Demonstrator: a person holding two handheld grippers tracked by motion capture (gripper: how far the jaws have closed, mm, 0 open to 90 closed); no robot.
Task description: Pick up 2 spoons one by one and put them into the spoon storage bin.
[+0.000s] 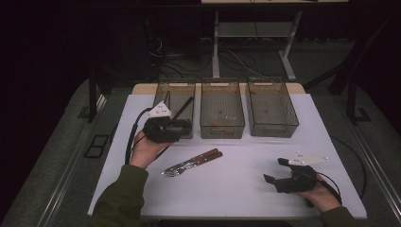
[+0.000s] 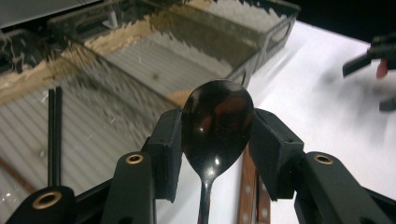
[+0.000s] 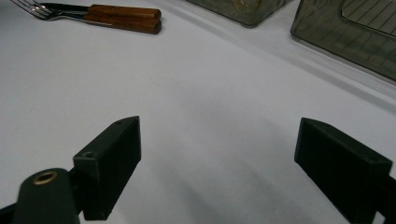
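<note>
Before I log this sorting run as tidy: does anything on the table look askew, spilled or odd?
Nothing spilled or damaged. The one oddity: the left gripper holds the dark spoon by its bowl, handle hanging down. The wooden-handled forks lie together on the table, and the three bins stand in a straight row.

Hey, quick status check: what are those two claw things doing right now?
Left gripper shut on a dark spoon, up by the left bin. Right gripper open, nothing between its jaws. Two wood-handled forks lie on the table; nothing in the way.
</note>
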